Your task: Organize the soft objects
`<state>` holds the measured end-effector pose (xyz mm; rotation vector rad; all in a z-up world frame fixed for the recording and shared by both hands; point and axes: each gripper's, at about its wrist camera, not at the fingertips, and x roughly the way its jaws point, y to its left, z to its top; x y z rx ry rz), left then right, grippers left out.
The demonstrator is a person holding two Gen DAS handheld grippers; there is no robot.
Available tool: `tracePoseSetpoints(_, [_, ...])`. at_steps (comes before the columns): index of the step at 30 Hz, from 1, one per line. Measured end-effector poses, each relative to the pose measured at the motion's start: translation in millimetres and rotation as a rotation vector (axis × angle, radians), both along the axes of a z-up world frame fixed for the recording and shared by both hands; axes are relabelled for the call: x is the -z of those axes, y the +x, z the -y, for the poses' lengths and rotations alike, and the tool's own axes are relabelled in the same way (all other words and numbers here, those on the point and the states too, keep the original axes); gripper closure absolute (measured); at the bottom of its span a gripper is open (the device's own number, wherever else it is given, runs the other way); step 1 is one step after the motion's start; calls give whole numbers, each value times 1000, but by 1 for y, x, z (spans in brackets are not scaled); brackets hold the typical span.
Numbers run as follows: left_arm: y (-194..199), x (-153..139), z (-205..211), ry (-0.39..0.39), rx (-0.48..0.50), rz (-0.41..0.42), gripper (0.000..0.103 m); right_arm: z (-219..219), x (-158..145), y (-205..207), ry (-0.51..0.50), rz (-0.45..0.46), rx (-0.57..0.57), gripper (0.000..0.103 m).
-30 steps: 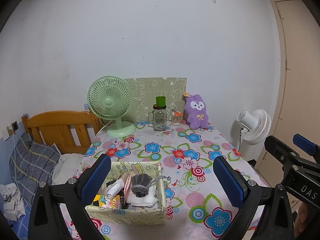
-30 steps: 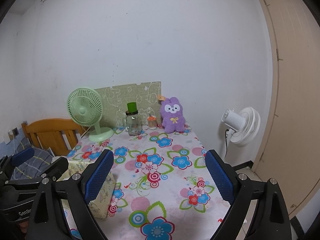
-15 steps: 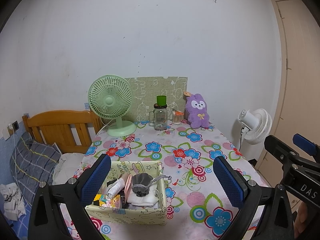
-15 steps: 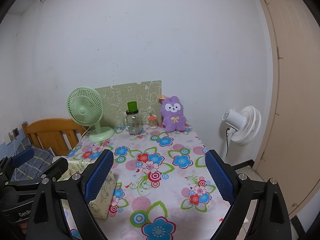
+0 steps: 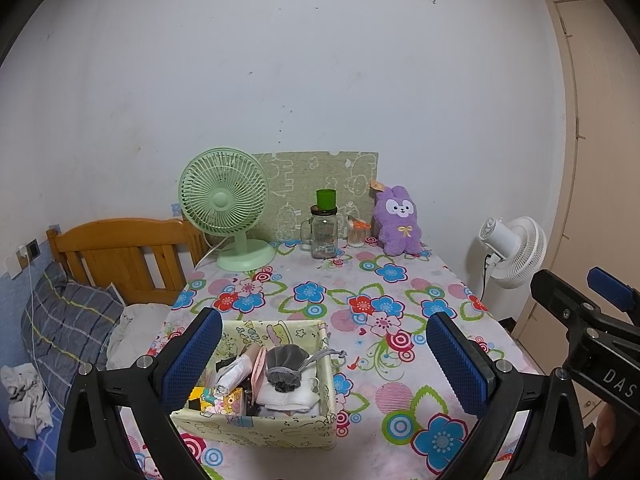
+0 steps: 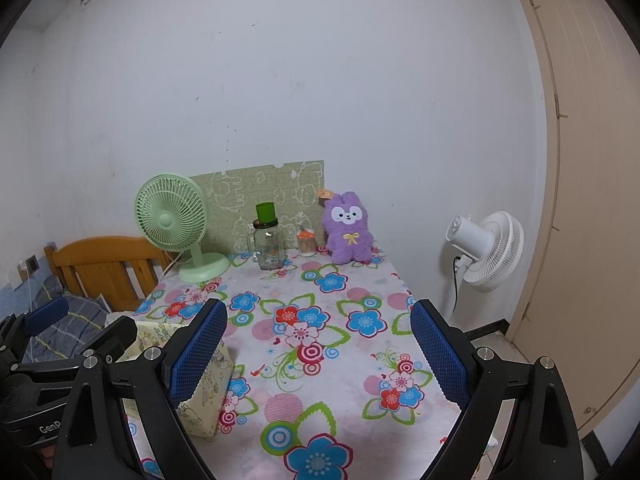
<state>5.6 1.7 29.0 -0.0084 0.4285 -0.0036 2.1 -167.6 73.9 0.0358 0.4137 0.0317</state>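
Both hand-held grippers — left [image 5: 320, 364] and right [image 6: 318, 352] — hang with jaws apart, holding nothing. The fabric box [image 5: 256, 426] below the left one already holds soft items; the purple plush [image 6: 349, 229] far ahead looks left to gather.

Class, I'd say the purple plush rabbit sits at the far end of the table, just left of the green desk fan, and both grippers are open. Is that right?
Not quite. The plush rabbit sits to the right of the green fan, with the glass jar between them, as the left wrist view shows. It is at the far end of the table, and both grippers are open.

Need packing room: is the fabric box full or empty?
Nearly full: the fabric box holds a grey pouch, white cloths and small items.
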Motion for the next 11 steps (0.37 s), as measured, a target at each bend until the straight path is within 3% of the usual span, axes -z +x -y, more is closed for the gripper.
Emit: tracePoseSetpoints(11, [0,0,-1,0,1,1,0,0,0,1,2,-2,0,8])
